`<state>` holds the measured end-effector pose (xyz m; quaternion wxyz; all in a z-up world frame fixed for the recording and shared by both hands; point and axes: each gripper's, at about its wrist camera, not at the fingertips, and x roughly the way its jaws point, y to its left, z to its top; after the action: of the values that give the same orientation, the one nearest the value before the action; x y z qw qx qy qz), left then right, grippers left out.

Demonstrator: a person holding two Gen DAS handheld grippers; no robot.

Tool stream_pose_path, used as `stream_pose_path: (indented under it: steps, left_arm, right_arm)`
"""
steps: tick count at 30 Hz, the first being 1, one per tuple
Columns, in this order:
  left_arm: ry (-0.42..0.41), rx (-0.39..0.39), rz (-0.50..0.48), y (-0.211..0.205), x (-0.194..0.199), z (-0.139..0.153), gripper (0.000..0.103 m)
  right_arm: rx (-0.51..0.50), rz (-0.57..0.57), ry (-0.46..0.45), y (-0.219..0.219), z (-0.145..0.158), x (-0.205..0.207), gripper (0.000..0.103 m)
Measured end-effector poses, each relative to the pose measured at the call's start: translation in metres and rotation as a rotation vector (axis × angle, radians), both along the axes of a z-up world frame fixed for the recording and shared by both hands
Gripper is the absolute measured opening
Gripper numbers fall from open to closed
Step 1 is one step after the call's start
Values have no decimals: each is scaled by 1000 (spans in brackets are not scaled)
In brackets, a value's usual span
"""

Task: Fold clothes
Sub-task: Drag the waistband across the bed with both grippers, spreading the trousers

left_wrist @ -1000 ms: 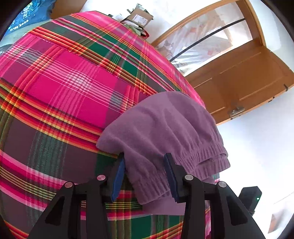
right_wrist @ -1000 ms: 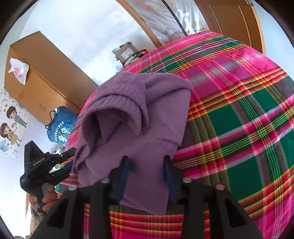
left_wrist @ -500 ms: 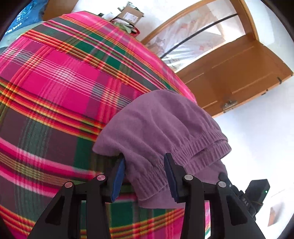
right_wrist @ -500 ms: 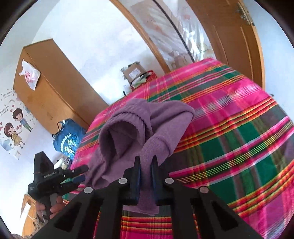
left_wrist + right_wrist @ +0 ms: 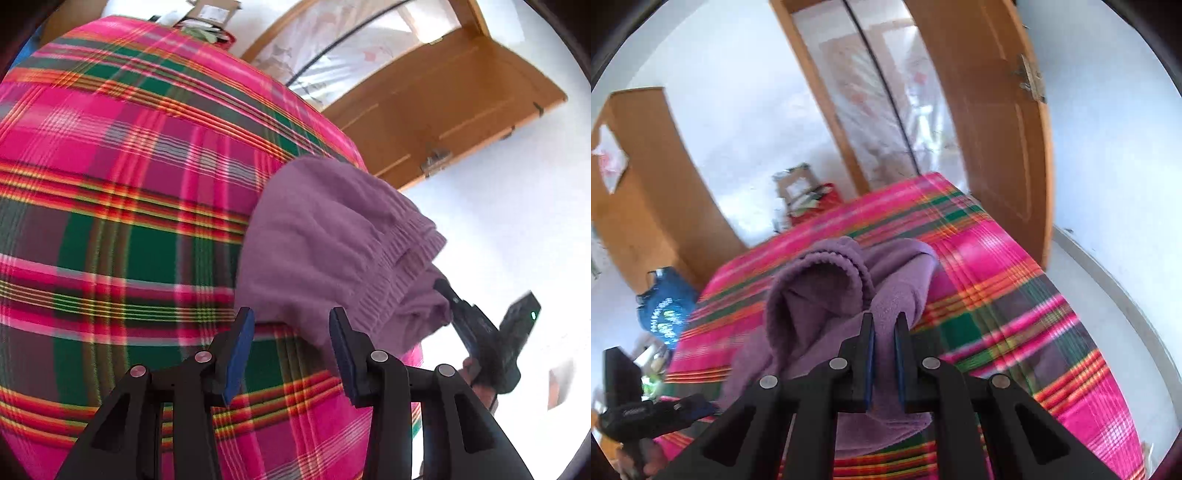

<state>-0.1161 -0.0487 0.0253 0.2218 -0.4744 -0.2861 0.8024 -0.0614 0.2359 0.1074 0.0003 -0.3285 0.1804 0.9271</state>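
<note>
A purple knit garment [image 5: 332, 240] lies bunched on a bed under a pink, green and red plaid blanket [image 5: 110, 184]. My left gripper [image 5: 291, 325] is open, and the garment's lower edge shows just past its fingertips. At the right of this view, my right gripper [image 5: 448, 295] pinches the garment's far fold. In the right wrist view, my right gripper [image 5: 884, 325] is shut on a fold of the garment [image 5: 827, 291], which rises off the blanket [image 5: 1015, 295] with a ribbed opening gaping. The left gripper [image 5: 698, 406] shows at the lower left, held by a hand.
A wooden door [image 5: 997, 129] stands open beyond the bed's far corner. A cardboard box [image 5: 792, 184] and a red bag [image 5: 827, 199] sit behind the bed. At the left are a wooden wardrobe [image 5: 646, 184] and a blue bag [image 5: 665, 302].
My right gripper has shut on the garment and raised a fold of it. The left gripper stayed open and drew back, so the garment now sits further right in its view.
</note>
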Motion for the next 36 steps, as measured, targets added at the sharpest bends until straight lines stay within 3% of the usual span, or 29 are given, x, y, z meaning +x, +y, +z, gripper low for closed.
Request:
stream_pose_path:
  steps: [5, 11, 16, 26, 31, 36]
  left_arm:
    - [-17, 17, -43, 14, -5, 1, 44]
    - [-109, 143, -57, 24, -14, -13, 44]
    - [-142, 181, -67, 35, -20, -14, 49]
    - [-242, 232, -10, 35, -26, -35, 53]
    - [-281, 324, 1, 38, -32, -40, 53]
    - [-302, 365, 12, 45, -37, -41, 51]
  right_arm:
    - [-13, -18, -69, 1, -24, -6, 12]
    - [-55, -21, -89, 1, -32, -1, 14]
    - [-67, -10, -109, -4, -38, 3, 15]
    - [-29, -12, -80, -7, -28, 16, 18]
    - [-34, -14, -85, -8, -30, 21, 21]
    - [-29, -6, -57, -13, -23, 27, 21]
